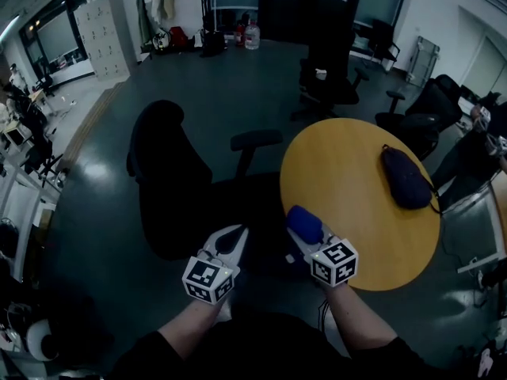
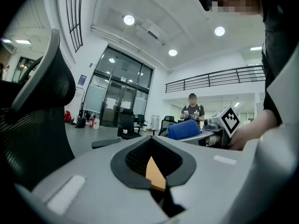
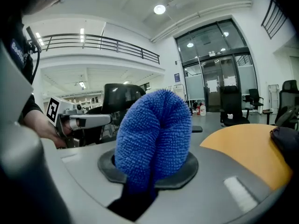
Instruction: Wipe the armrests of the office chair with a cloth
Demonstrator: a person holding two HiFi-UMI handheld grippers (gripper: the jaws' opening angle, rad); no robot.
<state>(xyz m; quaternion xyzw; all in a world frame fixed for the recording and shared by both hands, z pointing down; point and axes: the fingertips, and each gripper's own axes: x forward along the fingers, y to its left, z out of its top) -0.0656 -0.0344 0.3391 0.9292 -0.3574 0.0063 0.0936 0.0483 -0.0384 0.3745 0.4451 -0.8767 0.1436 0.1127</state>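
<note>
The black office chair (image 1: 166,172) stands in front of me, its right armrest (image 1: 255,139) sticking out toward the round table. My right gripper (image 1: 303,229) is shut on a folded blue cloth (image 1: 304,222), held low and short of that armrest. The cloth (image 3: 154,134) bulges up out of the right gripper (image 3: 150,171). My left gripper (image 1: 234,236) hovers over the chair's seat with its jaws together and nothing in them. In the left gripper view, the chair's mesh back (image 2: 37,125) fills the left side and the armrest (image 2: 112,143) shows beyond the left gripper (image 2: 154,164).
A round yellow table (image 1: 356,212) stands close on the right with a dark blue bag (image 1: 405,179) on it. Other black chairs (image 1: 329,81) stand further back and right. A person (image 2: 192,112) stands in the distance.
</note>
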